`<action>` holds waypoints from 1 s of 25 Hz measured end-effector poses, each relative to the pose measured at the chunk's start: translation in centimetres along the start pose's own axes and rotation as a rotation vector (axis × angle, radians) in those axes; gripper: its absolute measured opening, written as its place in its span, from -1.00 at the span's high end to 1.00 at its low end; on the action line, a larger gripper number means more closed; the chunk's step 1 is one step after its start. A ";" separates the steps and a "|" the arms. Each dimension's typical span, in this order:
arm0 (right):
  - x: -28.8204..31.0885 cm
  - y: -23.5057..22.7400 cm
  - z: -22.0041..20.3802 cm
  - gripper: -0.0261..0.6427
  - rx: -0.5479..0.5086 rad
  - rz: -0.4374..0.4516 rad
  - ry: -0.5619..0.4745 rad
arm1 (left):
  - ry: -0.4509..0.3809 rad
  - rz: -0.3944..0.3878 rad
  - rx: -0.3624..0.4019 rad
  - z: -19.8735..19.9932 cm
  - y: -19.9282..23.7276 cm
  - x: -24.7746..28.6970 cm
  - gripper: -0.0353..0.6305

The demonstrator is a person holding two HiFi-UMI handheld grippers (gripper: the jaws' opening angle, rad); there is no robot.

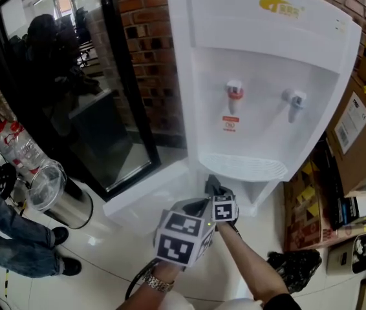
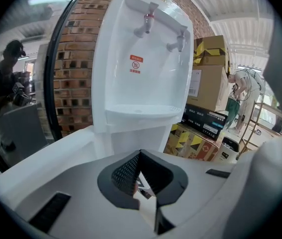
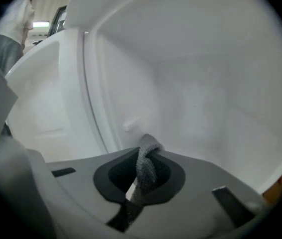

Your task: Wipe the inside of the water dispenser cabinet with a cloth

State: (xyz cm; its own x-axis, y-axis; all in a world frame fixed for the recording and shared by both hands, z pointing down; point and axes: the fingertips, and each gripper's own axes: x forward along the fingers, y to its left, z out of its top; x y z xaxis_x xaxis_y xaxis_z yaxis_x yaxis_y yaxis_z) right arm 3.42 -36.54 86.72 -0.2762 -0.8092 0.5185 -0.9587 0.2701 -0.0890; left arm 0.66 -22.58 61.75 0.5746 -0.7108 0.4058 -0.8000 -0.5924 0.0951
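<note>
The right gripper (image 3: 142,156) has its jaws pinched on a grey cloth (image 3: 146,169), a fold bulging just past the tips; the white cabinet wall (image 3: 206,93) lies ahead of them; the left gripper (image 2: 140,154) has its jaws together with nothing between them, the dispenser (image 2: 141,59) ahead and above.

The left tool (image 2: 140,156) is being held with its dark jaws closed together, nothing between them, and is being pointed at a white water dispenser (image 2: 141,83). Two taps (image 2: 146,23) and a red label (image 2: 136,63) are being shown above its drip tray (image 2: 138,112). A brick wall (image 2: 76,59) is being seen at left, and stacked cardboard boxes (image 2: 208,78) at right.
</note>
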 end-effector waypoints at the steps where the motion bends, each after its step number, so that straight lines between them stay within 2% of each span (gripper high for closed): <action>1: 0.5 0.8 0.1 0.89 -0.018 0.022 0.003 | 0.003 0.004 0.000 -0.1 0.1 -0.1 0.89; 3: 1.6 0.3 -1.2 0.89 -0.039 0.013 0.036 | 0.007 0.011 0.001 -0.2 0.3 -0.3 0.89; 5: 1.9 -2.9 -3.2 0.89 -0.044 -0.064 0.086 | 0.010 0.015 0.000 -0.3 0.5 -0.5 0.89; 9: -0.3 -11.6 -5.9 0.89 0.088 -0.301 0.122 | 0.014 0.018 -0.005 -0.3 0.6 -0.2 0.89; 11: -1.4 -12.4 -5.7 0.89 0.136 -0.333 0.097 | 0.017 0.015 -0.009 -0.5 0.5 0.4 0.89; 13: -1.8 -10.7 -3.9 0.89 0.133 -0.288 0.049 | 0.032 0.010 -0.008 -0.9 0.3 1.0 0.89; 15: -1.3 -7.8 -1.6 0.89 0.117 -0.191 -0.004 | 0.048 0.005 -0.002 -1.2 0.1 1.4 0.89; 18: 0.8 -4.0 -0.7 0.90 0.108 -0.044 -0.013 | 0.060 0.012 0.001 -1.5 0.4 1.3 0.89; 23: 4.1 -1.6 -1.7 0.90 0.036 0.043 0.028 | 0.065 0.039 -0.001 -1.7 1.5 0.3 0.89; 25: 4.8 -2.8 -2.6 0.89 0.040 0.025 0.054 | 0.064 0.038 -0.001 -1.6 1.5 0.1 0.89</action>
State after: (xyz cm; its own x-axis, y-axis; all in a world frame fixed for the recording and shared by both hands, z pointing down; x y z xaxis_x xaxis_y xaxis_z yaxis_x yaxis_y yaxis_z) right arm 5.00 -39.79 91.70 -0.2968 -0.7730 0.5607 -0.9539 0.2678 -0.1357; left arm -0.77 -22.91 63.40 0.5315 -0.7073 0.4662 -0.8214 -0.5649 0.0794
